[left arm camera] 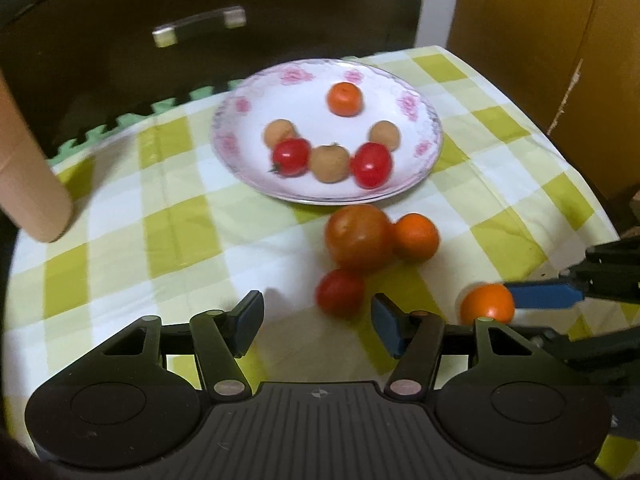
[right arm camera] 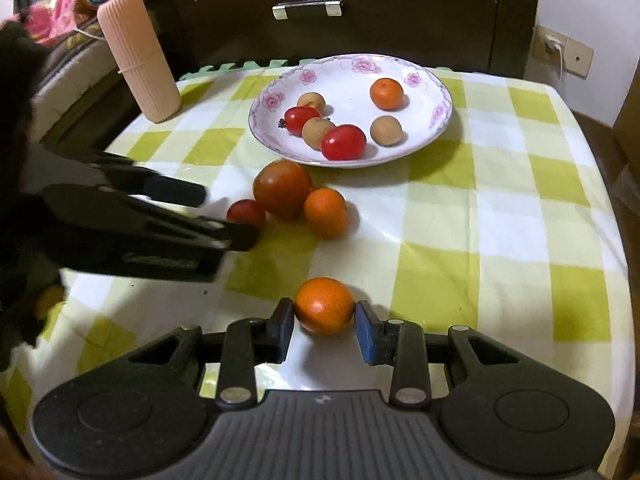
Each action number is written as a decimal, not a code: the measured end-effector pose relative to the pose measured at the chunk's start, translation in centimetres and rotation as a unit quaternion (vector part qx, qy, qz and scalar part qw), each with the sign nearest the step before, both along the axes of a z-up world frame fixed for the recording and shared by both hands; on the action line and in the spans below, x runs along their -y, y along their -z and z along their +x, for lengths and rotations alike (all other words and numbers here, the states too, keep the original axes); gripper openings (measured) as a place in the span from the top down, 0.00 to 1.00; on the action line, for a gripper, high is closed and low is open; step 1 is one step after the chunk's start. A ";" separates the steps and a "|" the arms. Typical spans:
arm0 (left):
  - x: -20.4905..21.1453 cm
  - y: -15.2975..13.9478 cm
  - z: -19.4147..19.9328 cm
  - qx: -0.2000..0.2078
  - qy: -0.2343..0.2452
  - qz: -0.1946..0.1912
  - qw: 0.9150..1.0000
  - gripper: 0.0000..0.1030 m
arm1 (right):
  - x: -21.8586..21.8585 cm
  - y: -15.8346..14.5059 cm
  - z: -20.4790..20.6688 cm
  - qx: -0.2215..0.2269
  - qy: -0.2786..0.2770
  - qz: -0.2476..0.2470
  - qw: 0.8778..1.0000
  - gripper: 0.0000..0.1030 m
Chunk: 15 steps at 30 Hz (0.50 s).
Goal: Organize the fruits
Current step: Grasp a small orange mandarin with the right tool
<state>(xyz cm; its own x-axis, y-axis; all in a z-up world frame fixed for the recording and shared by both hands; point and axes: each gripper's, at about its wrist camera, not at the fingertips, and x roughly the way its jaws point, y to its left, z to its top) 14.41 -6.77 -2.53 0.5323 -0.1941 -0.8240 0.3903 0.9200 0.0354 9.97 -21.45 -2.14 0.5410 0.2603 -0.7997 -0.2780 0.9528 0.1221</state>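
Note:
My left gripper [left arm camera: 316, 316] is open, and a small red tomato [left arm camera: 340, 292] lies on the checked cloth just ahead of its fingertips. Behind that tomato a large tomato [left arm camera: 358, 236] touches a small orange [left arm camera: 416, 236]. My right gripper [right arm camera: 324, 324] is shut on another small orange [right arm camera: 325, 306], low over the cloth near the front edge; its pads press both sides. The white flowered plate [left arm camera: 304, 104] holds one small orange, two red tomatoes and three brown round fruits. In the right wrist view the left gripper [right arm camera: 228, 216] reaches in from the left toward the small red tomato [right arm camera: 246, 212].
A pink ribbed cylinder [right arm camera: 138, 56] stands at the table's back left corner. A dark cabinet with a metal handle [right arm camera: 308, 8] is behind the table. Brown cardboard [left arm camera: 540, 40] stands at the right. The cloth right of the plate [right arm camera: 348, 80] is bare.

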 end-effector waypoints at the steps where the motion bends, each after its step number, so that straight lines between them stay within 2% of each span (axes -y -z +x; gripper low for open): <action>1: 0.3 0.2 0.1 0.001 0.004 0.001 1.000 0.37 | 0.2 0.0 -0.2 -0.001 0.000 0.002 1.000 0.69; 4: 1.1 0.9 0.1 0.005 0.011 0.004 1.000 0.41 | 0.6 0.1 -0.4 -0.003 0.000 0.004 1.000 0.69; 6: 1.1 0.8 0.0 0.008 0.017 0.001 1.000 0.52 | 0.7 0.1 -0.3 -0.004 0.000 0.006 1.000 0.69; 8: 1.2 0.6 -0.1 0.008 0.015 -0.003 1.000 0.55 | 0.8 0.1 -0.2 -0.003 0.003 0.005 1.000 0.69; 11: 1.2 0.5 -0.2 0.012 0.009 0.004 1.000 0.67 | 0.9 0.1 -0.2 -0.002 0.004 0.003 1.000 0.69; 15: 1.0 0.4 -0.2 0.006 0.004 0.004 1.000 0.67 | 0.9 0.5 -0.1 -0.008 0.006 -0.008 1.000 0.69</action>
<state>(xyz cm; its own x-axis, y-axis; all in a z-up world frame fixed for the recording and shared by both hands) 14.18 -7.74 -2.88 0.5398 -0.1909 -0.8198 0.3971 0.9165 0.0480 9.84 -22.32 -2.59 0.5311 0.2403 -0.8125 -0.2639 0.9581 0.1109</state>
